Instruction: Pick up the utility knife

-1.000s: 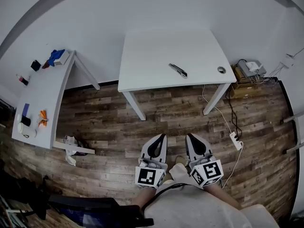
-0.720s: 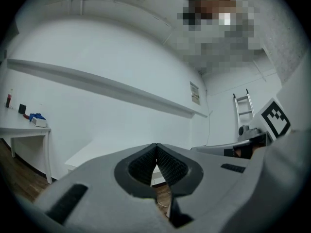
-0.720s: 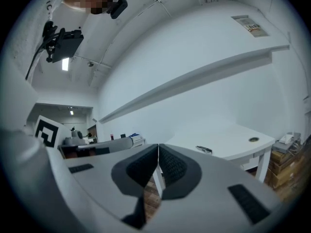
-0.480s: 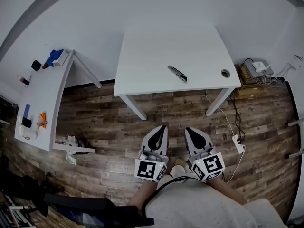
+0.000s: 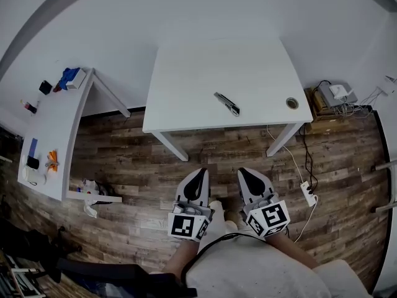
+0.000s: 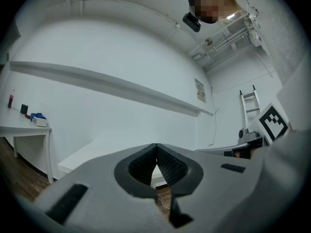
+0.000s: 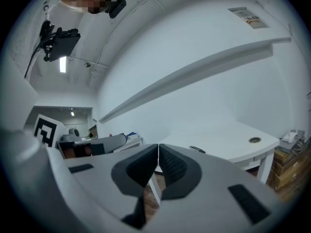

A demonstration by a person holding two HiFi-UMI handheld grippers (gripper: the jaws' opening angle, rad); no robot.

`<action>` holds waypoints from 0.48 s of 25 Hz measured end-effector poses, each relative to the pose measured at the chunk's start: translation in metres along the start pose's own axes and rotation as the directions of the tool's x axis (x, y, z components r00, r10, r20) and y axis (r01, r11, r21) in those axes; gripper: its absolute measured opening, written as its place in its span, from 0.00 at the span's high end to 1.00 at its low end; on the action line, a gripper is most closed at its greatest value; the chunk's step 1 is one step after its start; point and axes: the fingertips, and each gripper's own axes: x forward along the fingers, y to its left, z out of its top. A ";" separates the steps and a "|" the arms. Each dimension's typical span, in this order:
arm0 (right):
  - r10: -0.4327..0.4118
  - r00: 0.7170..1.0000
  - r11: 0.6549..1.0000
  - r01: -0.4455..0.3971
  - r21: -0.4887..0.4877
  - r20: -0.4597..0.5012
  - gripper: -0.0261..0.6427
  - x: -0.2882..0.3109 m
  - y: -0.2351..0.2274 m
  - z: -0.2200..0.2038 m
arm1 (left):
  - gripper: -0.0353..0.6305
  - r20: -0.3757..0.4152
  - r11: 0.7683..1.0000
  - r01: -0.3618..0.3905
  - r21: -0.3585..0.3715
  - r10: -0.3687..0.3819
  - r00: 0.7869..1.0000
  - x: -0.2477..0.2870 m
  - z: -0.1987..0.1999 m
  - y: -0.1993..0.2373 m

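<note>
A: Surface?
B: White counter [image 5: 186,79] set against a white wall [image 5: 186,11], legs on a wood-plank floor [image 5: 142,160]. Top is bare apart from the knife [image 5: 227,103] and a round grommet [image 5: 291,103].
A: Knife where?
B: Flat on the counter, slanted, near the front edge, right of middle. The grommet sits by the right front corner, apart from it.
A: Grippers?
B: Left hand-held gripper [image 5: 200,171] and right hand-held gripper [image 5: 242,171] are side by side, low over the floor, short of the counter and well apart from the knife. Each has its jaws pressed together with nothing between them.
A: Rest of room?
B: Side counter [image 5: 49,123] at left with small clutter, a blue item [image 5: 69,76] at its far end and an orange bit [image 5: 53,161] nearer. Boxes [image 5: 319,110] by the wall on the right, and cords running to a power strip [image 5: 307,194] on the floor. A grey band [image 6: 97,84] runs along the wall. A ladder [image 6: 249,108] shows in the left gripper view.
</note>
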 end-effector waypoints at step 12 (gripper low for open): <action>-0.049 0.998 0.999 0.049 0.002 -0.040 0.95 0.039 -0.024 -0.004 | 0.94 -0.002 0.998 0.027 -0.050 -0.027 1.000 0.049 -0.013 0.035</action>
